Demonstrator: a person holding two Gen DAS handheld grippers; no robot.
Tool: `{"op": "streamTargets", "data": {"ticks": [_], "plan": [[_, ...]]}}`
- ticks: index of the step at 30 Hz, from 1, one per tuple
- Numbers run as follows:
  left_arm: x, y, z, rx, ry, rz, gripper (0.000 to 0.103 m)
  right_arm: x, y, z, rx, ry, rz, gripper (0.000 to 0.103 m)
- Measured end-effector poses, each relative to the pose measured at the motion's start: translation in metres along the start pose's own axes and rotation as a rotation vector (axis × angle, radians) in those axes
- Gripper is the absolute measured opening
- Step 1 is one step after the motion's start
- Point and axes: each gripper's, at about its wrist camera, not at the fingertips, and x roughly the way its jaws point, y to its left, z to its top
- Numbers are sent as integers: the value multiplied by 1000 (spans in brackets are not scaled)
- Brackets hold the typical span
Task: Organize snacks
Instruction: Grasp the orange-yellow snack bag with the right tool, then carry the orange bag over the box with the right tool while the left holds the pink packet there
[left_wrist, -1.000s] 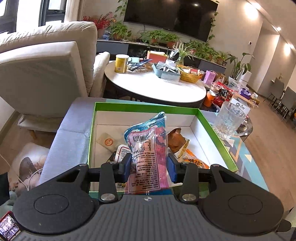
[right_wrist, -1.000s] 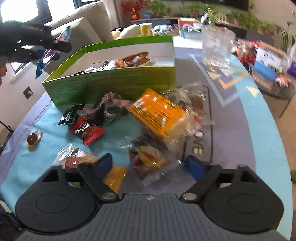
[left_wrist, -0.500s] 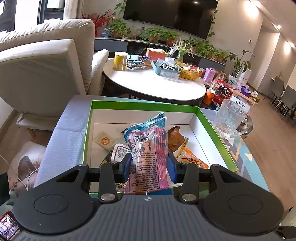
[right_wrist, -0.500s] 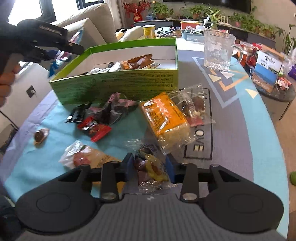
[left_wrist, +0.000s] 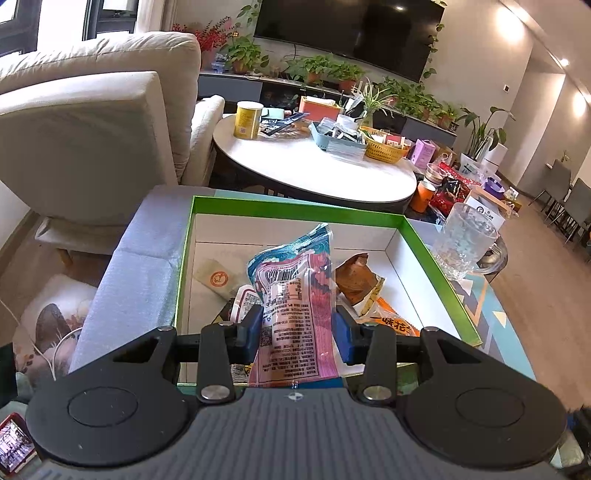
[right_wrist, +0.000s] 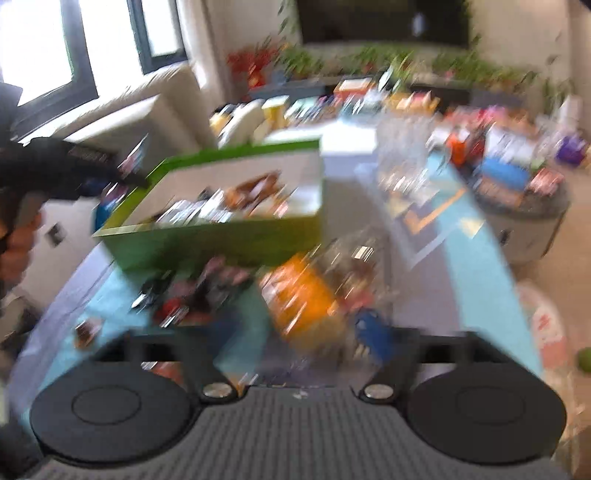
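My left gripper is shut on a pink and blue snack packet, held upright over the near edge of the green box. Several snacks lie inside the box. The right wrist view is blurred by motion. There my right gripper has its jaws opening wide above the mat, its blue pad off to the right. An orange packet lies just ahead of it. A clear wrapper shows dimly between the fingers, with neither pad pressing on it. The green box stands beyond, to the left.
Loose snacks lie on the mat in front of the box. A glass mug stands right of the box. Behind are a cluttered round white table and a pale armchair. A hand holds the left gripper.
My right gripper closed on a clear candy packet, then swung its jaws wide apart while lifting, and its view has blurred. The left gripper and its packet have stayed still.
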Motion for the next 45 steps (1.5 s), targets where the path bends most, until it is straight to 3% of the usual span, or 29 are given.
{"op": "streamTargets", "data": {"ticks": [2,4,10,12,13,25,36,45], "plan": [[0,-1,0,4,2,0,38,11,6,4,-67,-13,-32,77],[0,0,0,2,4,2,38,26,8,9,-112,21,8,77],[3,1,1,-1,7,11,38,58,11,5,-104,119,20,76],[6,-1,1,-1,12,7,38,63,8,4,-91,156,12,49],[6,-2,0,2,15,3,38,63,7,3,-81,168,20,48],[6,-3,5,0,-3,-4,38,-1,11,31,-21,-30,51,48],[2,1,40,4,-103,-5,40,27,33,92,-42,-157,79,48],[35,2,45,29,-42,-4,40,54,34,108,-24,-140,94,48]]}}
